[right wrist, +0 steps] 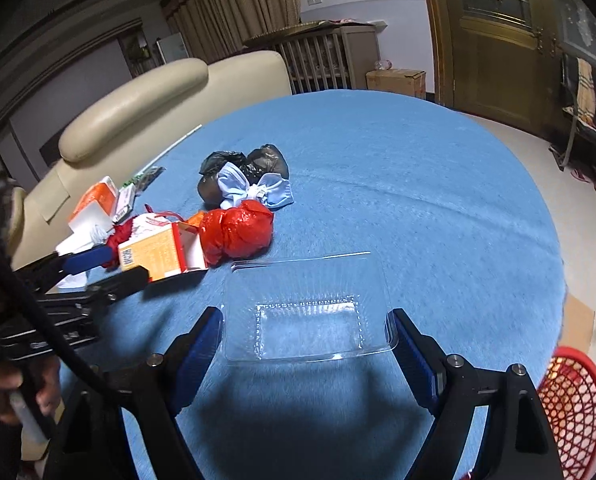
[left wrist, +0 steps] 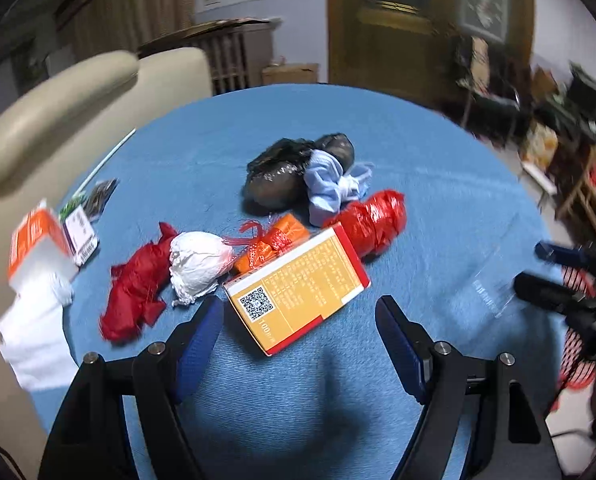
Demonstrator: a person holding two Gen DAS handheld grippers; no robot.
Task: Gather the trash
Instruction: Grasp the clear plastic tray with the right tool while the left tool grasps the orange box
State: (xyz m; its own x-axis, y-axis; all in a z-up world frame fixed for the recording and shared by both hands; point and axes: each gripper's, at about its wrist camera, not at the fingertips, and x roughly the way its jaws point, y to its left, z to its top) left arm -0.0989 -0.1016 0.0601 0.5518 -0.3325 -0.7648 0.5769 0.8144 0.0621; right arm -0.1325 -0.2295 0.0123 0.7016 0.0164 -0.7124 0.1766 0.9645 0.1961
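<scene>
On the blue tabletop (right wrist: 418, 200), near my right jaws (right wrist: 304, 330), a clear plastic tray (right wrist: 306, 312) is lying flat, and those jaws are standing wide apart on either side of its near edge, gripping nothing. My left jaws (left wrist: 300, 320) are likewise hanging released over the cloth, their tips flanking the near corner of an orange carton (left wrist: 298, 288) without pinching it. Beyond the carton, more trash is sitting in a loose cluster: a red crumpled bag (left wrist: 372, 220), a black bag (left wrist: 294, 168) with a pale blue cloth (left wrist: 330, 184) touching it, a white wad (left wrist: 198, 264) and a red scrap (left wrist: 138, 284). Farther left, another orange box (left wrist: 38, 240) is resting at the tabletop's edge. A red mesh basket (right wrist: 574, 404) is showing at the near right, below the tabletop.
</scene>
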